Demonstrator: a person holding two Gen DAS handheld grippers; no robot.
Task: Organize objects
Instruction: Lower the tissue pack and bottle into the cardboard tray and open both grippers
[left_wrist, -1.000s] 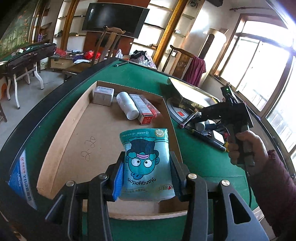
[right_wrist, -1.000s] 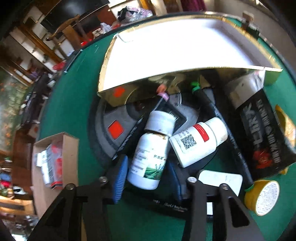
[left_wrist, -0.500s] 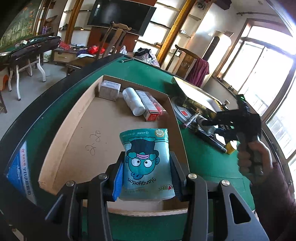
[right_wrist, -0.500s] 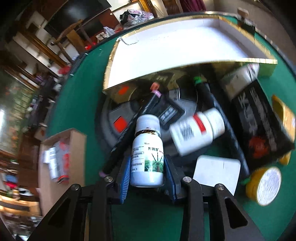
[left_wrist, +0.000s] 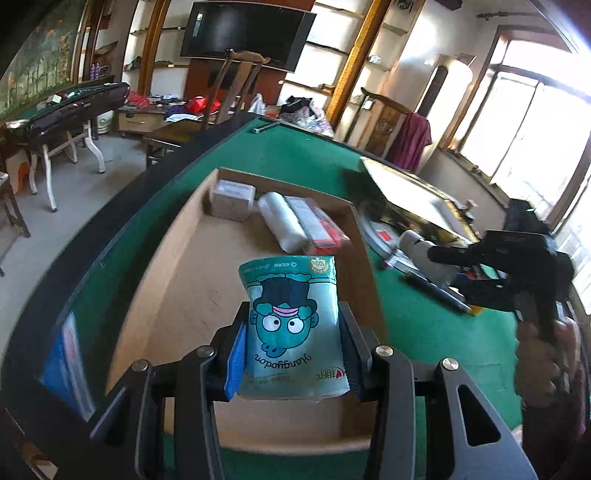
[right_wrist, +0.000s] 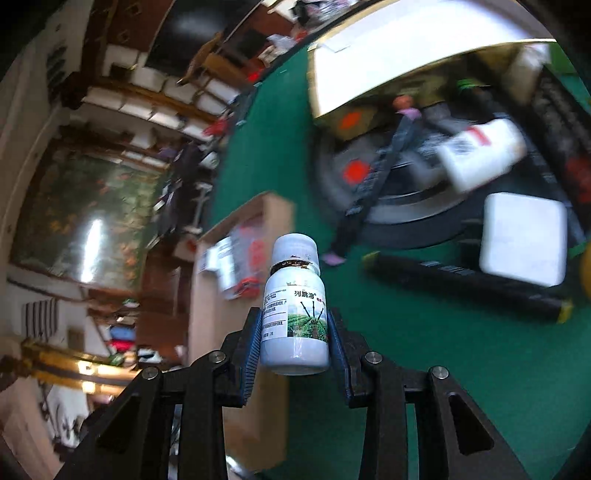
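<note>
Risk first: the white bottle (right_wrist: 294, 314) is clamped low on its body in the right gripper (right_wrist: 294, 328), so most of it stands above the pads. A fast swing toward the cardboard tray (left_wrist: 173, 258) could tip or slip it, since the label looks smooth. The cap seal appears dark and broken, though blur makes that uncertain; leakage is possible if it is laid on its side.

The teal cartoon pouch (left_wrist: 293, 325) is pinched across its width by the left gripper (left_wrist: 291, 350). A soft pouch can buckle or slide out if the jaws are eased too early, and it would land on the tray's near wall rather than inside.

Tray space is partly taken along the far wall: small grey box (left_wrist: 233, 199), white roll (left_wrist: 282, 221), red-and-white carton (left_wrist: 319, 227). Two loads arriving together could collide.

Jaws: left partly closed, clamped on the pouch, held above the tray's near end. Right jaws have just been closing and are now clamped on the bottle, which is off the green bench (right_wrist: 424, 369), between the tray and the clutter pile with the second white bottle (right_wrist: 480, 151) and black marker (right_wrist: 465, 284).
</note>
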